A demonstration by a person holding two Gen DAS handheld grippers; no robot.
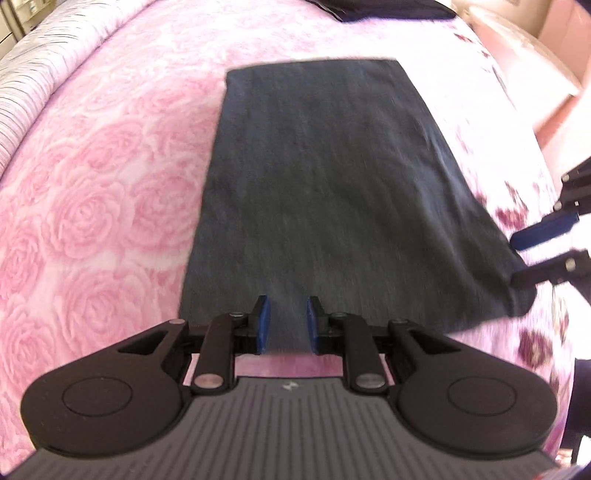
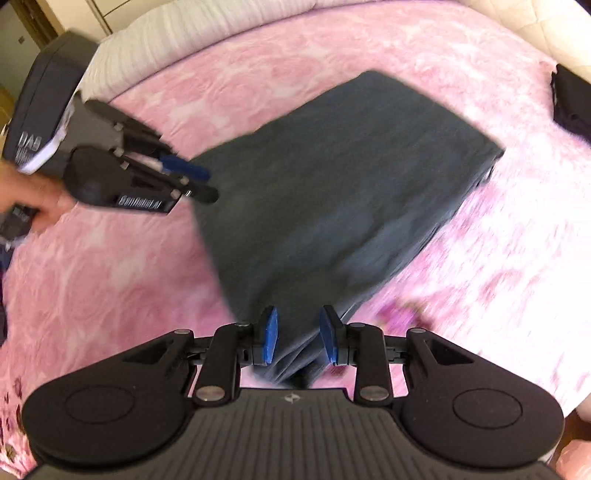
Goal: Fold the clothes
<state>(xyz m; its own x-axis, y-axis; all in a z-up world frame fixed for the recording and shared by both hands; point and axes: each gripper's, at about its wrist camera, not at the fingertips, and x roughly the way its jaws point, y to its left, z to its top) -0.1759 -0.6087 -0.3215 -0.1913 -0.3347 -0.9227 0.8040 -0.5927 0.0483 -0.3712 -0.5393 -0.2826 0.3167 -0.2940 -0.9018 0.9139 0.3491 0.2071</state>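
A dark grey folded garment lies flat on the pink rose-patterned bedspread; it also shows in the right wrist view. My left gripper is open, its blue pads on either side of the garment's near edge at the middle. My right gripper is open, its pads straddling the garment's near corner, where the cloth bunches into folds. The right gripper also shows at the right edge of the left wrist view, at the garment's right corner. The left gripper shows in the right wrist view, at the garment's left edge.
A black folded cloth lies far right on the bed; another dark item lies at the far edge. A striped white sheet borders the bedspread. A dark box with a white label stands beside the bed.
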